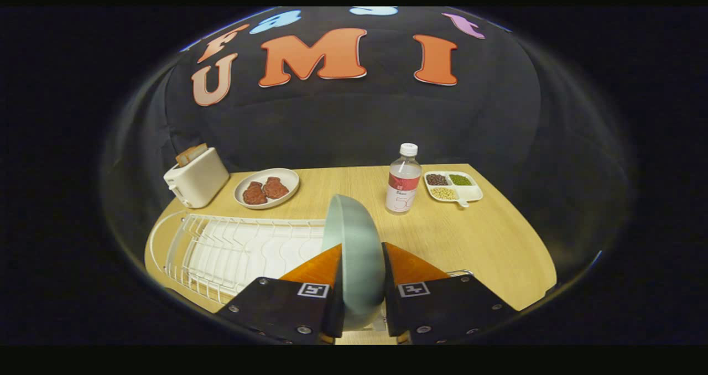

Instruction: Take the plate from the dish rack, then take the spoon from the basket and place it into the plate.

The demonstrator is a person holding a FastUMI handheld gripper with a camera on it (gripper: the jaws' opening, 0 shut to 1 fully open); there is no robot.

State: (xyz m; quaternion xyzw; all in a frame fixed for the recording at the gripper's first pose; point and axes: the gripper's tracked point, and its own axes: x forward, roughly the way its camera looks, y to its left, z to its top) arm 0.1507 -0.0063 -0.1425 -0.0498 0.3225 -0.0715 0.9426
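**Plate gripped on edge above the rack**

The gripper (360,286) has its two fingers closed against the opposite faces of a smooth, pale grey-green plate (354,253), held upright and edge-on between them. Just beside it lies the white wire dish rack (232,248) on a light wood-grain table (475,242). Beyond stand a clear plastic bottle (403,180), a white divided tray of beans (453,187), a dish of meat (266,188) and a boxy cream toaster (197,180).
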